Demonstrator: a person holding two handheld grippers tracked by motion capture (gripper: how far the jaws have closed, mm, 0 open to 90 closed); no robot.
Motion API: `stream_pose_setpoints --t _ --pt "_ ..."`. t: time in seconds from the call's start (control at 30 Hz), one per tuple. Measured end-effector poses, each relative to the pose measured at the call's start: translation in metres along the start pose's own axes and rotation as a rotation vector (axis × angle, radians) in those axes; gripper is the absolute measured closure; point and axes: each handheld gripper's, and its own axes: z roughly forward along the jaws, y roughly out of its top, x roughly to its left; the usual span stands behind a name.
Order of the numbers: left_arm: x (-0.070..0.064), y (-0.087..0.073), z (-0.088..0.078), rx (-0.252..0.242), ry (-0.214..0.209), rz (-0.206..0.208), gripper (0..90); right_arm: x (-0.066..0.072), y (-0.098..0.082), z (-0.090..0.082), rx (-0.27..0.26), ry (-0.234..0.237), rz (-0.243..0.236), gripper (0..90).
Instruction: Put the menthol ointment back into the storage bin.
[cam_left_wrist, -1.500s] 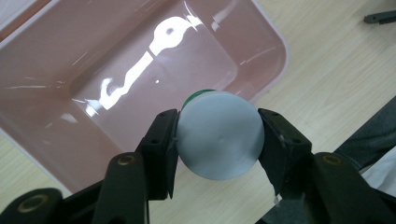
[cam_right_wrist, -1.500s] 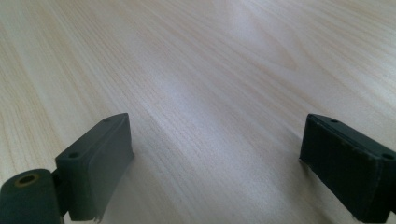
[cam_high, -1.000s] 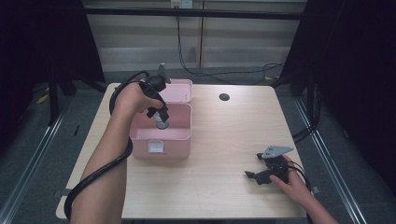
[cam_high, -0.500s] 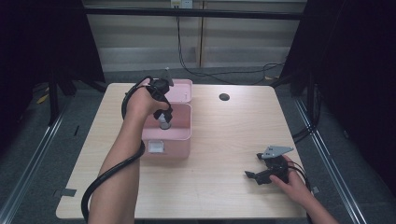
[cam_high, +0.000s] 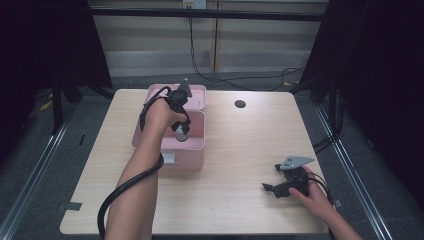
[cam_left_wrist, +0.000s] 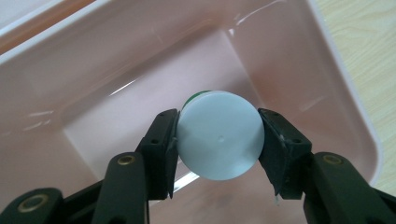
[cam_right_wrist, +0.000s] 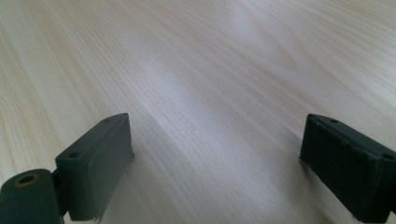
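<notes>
A: We see the wooden table (cam_high: 235, 150) with the pink bin (cam_high: 192, 150) on its left half.

B: The left gripper (cam_left_wrist: 218, 140) is clamped on the white-capped bottle (cam_left_wrist: 219, 140), held inside the bin. The right gripper (cam_right_wrist: 215, 158) rests low over the table, jaws spread wide, holding nothing.

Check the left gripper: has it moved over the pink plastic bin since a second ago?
Yes. In the high view the left gripper, shut on the white-capped round container, has sunk lower into the pink plastic bin, shifting slightly right against its rim.
</notes>
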Motion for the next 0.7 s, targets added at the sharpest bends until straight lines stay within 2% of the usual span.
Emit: stream_pose_setpoints --t 0.1,0.2,0.33,0.57,0.6,0.67,0.7 --pt "-0.003 0.002 0.003 0.000 -0.007 0.011 50.4 0.000 0.000 0.000 0.000 0.000 0.000 8.6" --pt "-0.009 0.005 0.011 0.015 -0.002 0.066 50.4 0.000 0.000 0.000 0.000 0.000 0.000 8.6" --pt "-0.013 0.007 0.022 0.029 0.000 0.115 50.4 0.000 0.000 0.000 0.000 0.000 -0.001 8.6" --pt "-0.017 0.005 0.037 0.023 -0.005 0.206 50.3 0.000 0.000 0.000 -0.002 0.000 0.001 8.6" --pt "-0.017 0.005 0.037 0.023 -0.005 0.206 50.3 0.000 0.000 0.000 -0.002 0.000 0.000 8.6" --pt "-0.019 0.005 0.041 0.023 0.006 0.263 50.3 0.000 0.000 0.000 -0.002 0.000 0.001 8.6" --pt "-0.019 0.005 0.041 0.023 0.006 0.263 50.3 0.000 0.000 0.000 -0.002 0.000 0.000 8.6"
